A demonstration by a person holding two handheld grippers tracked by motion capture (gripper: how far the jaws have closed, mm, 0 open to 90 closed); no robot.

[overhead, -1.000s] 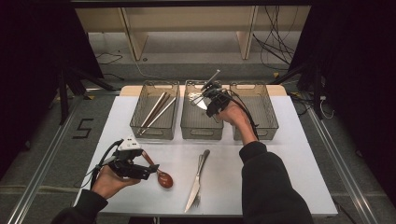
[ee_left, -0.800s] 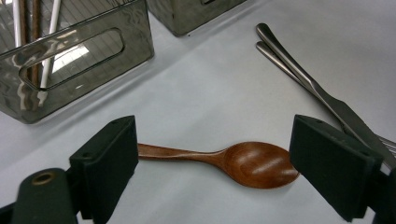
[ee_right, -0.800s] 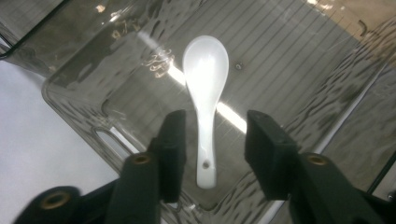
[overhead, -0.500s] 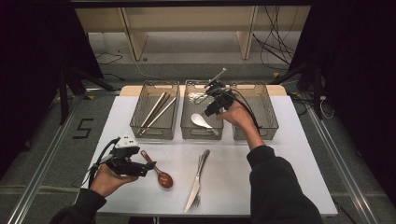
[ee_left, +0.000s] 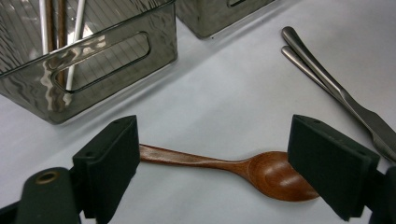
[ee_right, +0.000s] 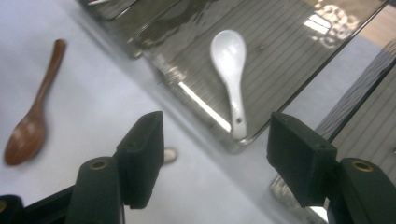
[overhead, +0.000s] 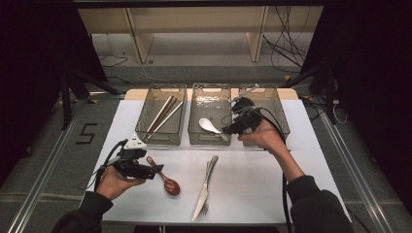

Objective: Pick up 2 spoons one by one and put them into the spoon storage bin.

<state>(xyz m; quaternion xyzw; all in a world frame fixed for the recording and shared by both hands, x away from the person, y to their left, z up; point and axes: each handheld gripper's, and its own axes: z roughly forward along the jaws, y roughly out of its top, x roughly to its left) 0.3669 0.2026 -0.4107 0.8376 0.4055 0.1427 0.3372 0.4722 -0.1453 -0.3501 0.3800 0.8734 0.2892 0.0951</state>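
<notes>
At the near-left of the white table point(overhead: 301, 160), L gripper point(overhead: 154, 171) hangs low w/ jaws wide apart, straddling the wooden spoon point(ee_left: 243, 169) — handle by one pad, bowl by the other, no contact that I can make out. Spoon lies flat just beside the knife and fork point(overhead: 206, 182). Over by the middle bin point(overhead: 209, 92), R gripper point(overhead: 224, 130) hovers, jaws spread, nothing held; white spoon point(ee_right: 231, 77) lies inside that bin. Chopsticks point(overhead: 163, 115) sit in the left bin point(overhead: 161, 91).

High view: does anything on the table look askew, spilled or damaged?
Nothing stands out. The white spoon lies flat in the middle bin, the wooden spoon and knife lie intact on the table.
</notes>
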